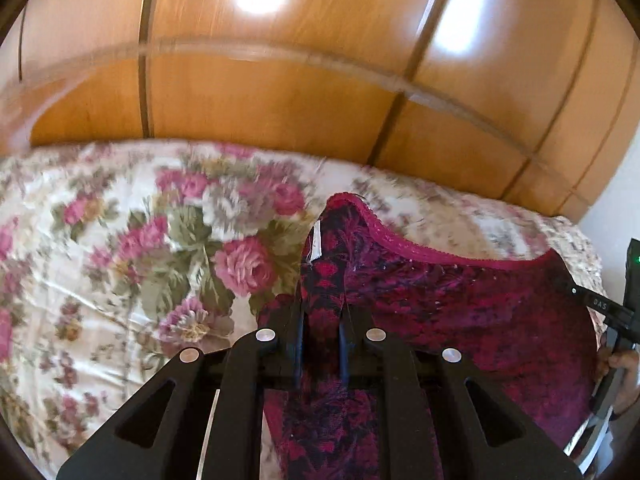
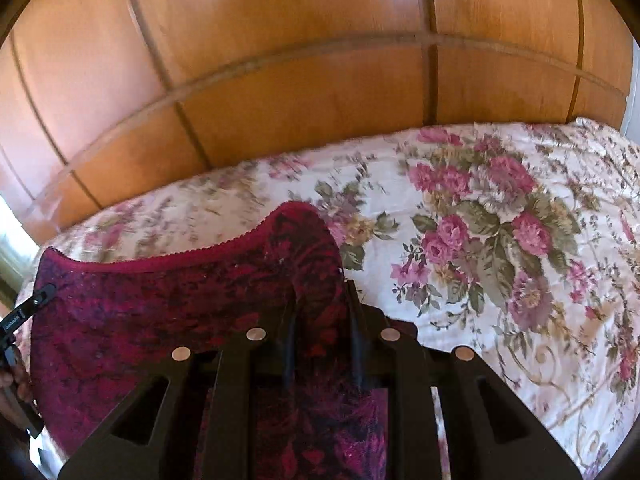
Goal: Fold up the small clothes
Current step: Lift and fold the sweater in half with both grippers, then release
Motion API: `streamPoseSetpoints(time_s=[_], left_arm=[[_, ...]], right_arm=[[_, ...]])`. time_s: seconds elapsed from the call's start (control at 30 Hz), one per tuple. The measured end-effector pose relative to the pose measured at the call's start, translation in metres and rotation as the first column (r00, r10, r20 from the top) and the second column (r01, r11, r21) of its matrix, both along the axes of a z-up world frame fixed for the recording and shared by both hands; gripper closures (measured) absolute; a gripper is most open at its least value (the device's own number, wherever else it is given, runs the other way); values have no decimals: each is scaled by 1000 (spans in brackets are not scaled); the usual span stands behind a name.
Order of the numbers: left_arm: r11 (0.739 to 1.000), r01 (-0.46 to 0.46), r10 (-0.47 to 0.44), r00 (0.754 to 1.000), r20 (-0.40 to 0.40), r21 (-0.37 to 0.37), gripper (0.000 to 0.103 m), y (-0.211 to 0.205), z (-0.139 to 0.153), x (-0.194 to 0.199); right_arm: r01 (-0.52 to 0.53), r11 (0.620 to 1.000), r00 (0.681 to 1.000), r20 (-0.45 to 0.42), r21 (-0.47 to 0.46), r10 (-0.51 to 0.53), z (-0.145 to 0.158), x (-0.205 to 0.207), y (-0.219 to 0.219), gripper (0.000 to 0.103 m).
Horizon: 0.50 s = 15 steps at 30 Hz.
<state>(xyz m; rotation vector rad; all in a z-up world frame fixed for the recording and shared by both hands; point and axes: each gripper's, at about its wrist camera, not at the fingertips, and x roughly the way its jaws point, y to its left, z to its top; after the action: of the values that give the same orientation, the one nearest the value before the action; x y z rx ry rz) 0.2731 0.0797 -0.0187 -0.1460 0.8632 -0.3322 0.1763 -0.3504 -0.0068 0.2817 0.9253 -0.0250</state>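
Observation:
A small dark red and black patterned garment (image 1: 460,312) with a scalloped pink waistband hangs stretched between my two grippers above the flowered bedspread (image 1: 120,264). My left gripper (image 1: 322,320) is shut on its left corner, where a white label sticks up. In the right wrist view the same garment (image 2: 160,304) spreads to the left, and my right gripper (image 2: 322,320) is shut on its right corner. The other gripper's finger (image 1: 600,304) shows at the right edge of the left wrist view, and the left one's finger (image 2: 28,308) at the left edge of the right wrist view.
The bed's cover (image 2: 500,240) fills the lower half of both views. Behind it stands a glossy wooden wardrobe (image 1: 280,92) with panelled doors. A hand (image 1: 624,364) holds the right gripper's handle. A white wall (image 1: 612,208) shows at the far right.

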Motion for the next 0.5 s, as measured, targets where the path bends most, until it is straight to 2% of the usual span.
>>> streamPoseSetpoints(time_s=[0.1,0.23,0.27,0.3,0.33,0.37,0.4,0.47,0.5], left_arm=[[1000,-9,10,998,-60,22,91,-2,-24,16],[1000,-3,3,997,-80,11,87,-2,-29,18],[1000,-1,1,997,-80,-2,86,0,-28,16],[1000,2,-3,997,-83,-22,81,3,-26,15],[999,3,-7,996,-85,-41,79,6,-23,11],[998,-1,-4,997,-80,-64,73,12,-19,6],[997,-8,2,997,-74,-79,55,17,-16,-1],[996,-48,42,996,-73,-80,33,29,-11,-18],[992,-39,30,997,-75,-122,33,36,-11,-31]], right_arm=[[7,1000,999,-50,-5,-7,-19,13,-2,82],[6,1000,997,-82,-2,-6,-29,20,-2,78],[7,1000,996,-85,2,-7,-28,20,-4,75],[15,1000,996,-86,8,-14,-27,18,-6,70],[25,1000,996,-83,16,-24,-23,14,-9,59],[31,999,997,-71,28,-29,-18,9,-11,51],[35,999,998,-61,37,-33,-14,5,-13,48],[42,997,998,-38,60,-40,-4,-10,-16,38],[46,996,999,-28,75,-44,1,-22,-19,36]])
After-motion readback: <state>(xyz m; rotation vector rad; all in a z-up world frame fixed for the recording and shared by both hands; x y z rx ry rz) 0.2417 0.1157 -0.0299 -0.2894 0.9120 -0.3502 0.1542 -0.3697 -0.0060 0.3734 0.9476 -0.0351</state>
